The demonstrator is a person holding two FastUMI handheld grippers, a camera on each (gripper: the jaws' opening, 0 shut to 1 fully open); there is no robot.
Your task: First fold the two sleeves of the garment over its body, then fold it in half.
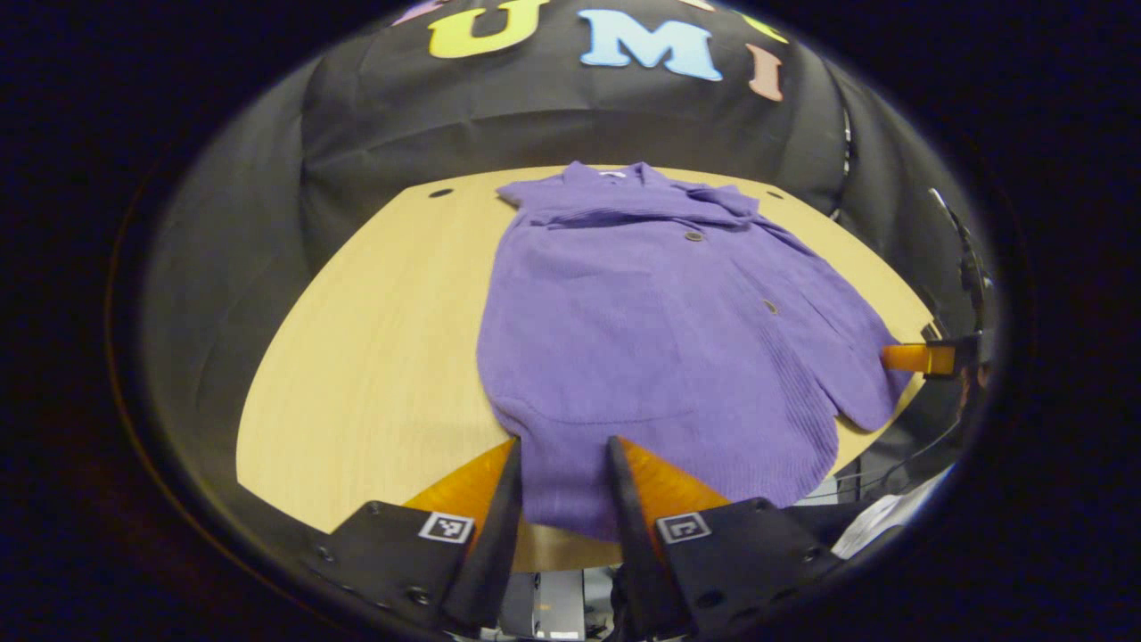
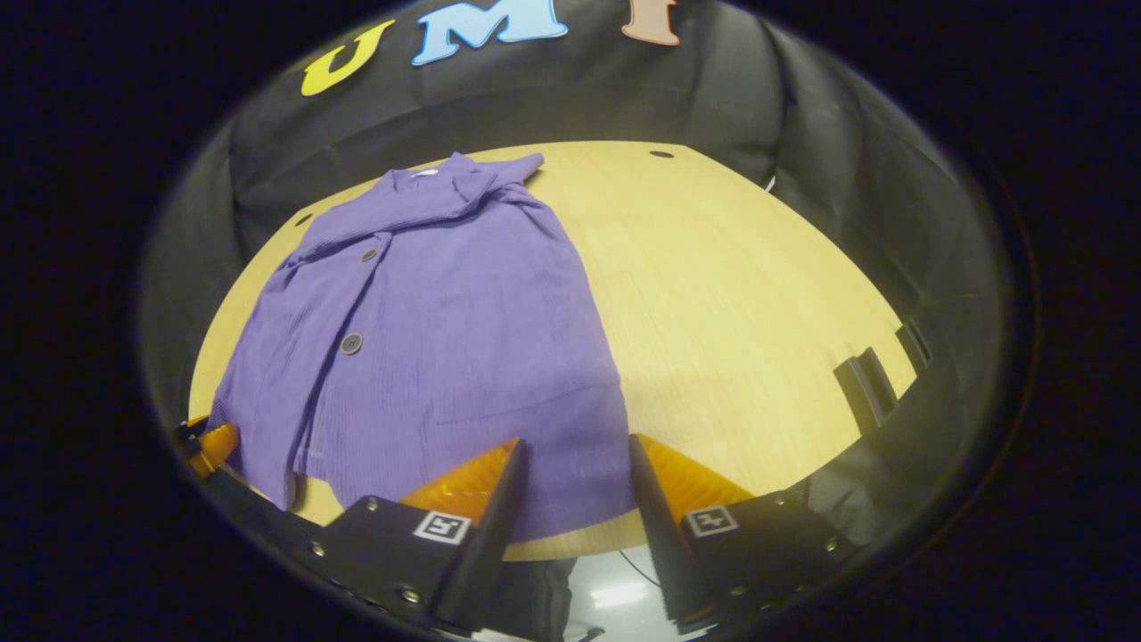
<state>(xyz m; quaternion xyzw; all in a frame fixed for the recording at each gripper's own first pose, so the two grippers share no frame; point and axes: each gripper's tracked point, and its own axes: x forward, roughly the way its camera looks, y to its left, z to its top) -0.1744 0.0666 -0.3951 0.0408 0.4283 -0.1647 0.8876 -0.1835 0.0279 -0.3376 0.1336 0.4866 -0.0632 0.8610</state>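
Both tools stand wide at the near hem: left tool [image 1: 564, 464], right tool [image 2: 575, 464]. The cardigan [image 1: 651, 330] lies flat on the table [image 1: 374, 357]. Uneven bites would skew the fold.

I see a light wood-grain bench [image 1: 357, 357] filling the middle of the left gripper view, its far edge curving under the black cloth wall [image 1: 446, 125] that fills the top of the frame. A small dark hole [image 1: 440, 193] sits in the bench near its upper left corner, another [image 1: 775, 194] toward the upper right. In the right gripper view the bench [image 2: 758, 294] spreads across the centre and right, with a dark hole [image 2: 661, 154] near its top edge. At the right edge I make out dark slotted brackets [image 2: 878, 374] against the bench rim. Black cloth [image 2: 802, 107] hangs behind.
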